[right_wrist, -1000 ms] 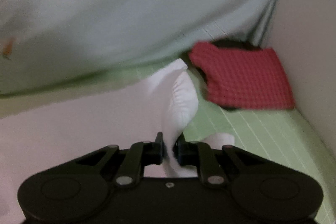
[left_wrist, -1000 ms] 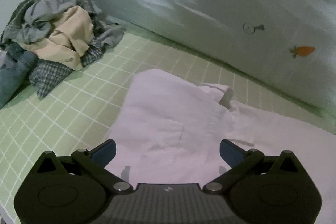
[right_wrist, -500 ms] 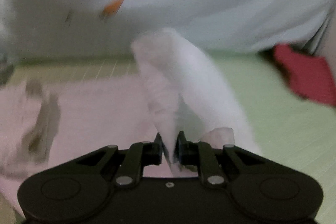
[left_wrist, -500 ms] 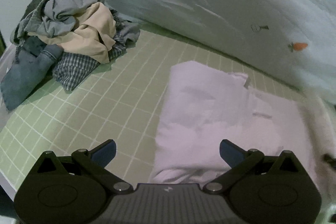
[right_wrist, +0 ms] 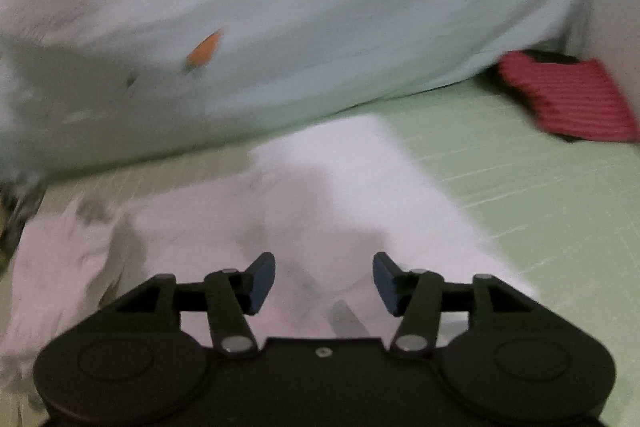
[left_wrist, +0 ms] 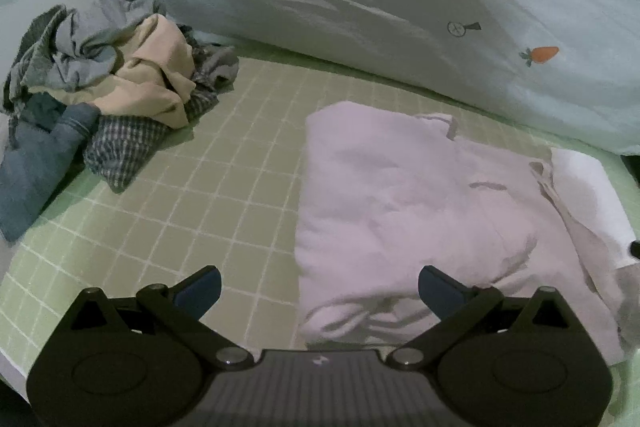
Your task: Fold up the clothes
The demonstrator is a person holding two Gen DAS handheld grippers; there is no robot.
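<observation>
- On the green checked sheet [left_wrist: 224, 187], a pale pink shirt [left_wrist: 404, 203] lies folded, soft and rumpled.
- Left of it, well apart, sits a heap of clothes [left_wrist: 100, 99]: denim, plaid, beige.
- Behind, a mint quilt [left_wrist: 400, 7] with a carrot print bulges.
- Only the blurred right view shows a red knit cloth [right_wrist: 568, 95].
- Left gripper [left_wrist: 318, 283] spread wide, empty; right gripper [right_wrist: 324, 281] parted above the shirt, holding nothing.

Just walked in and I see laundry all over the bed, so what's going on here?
Someone is folding clothes with a handheld gripper in each hand. A pale pink garment lies partly folded on the green checked sheet. The right gripper is open just above the garment's folded-over part, gripping nothing. The left gripper is open too, at the garment's near edge. An unfolded heap of clothes waits further left.
</observation>
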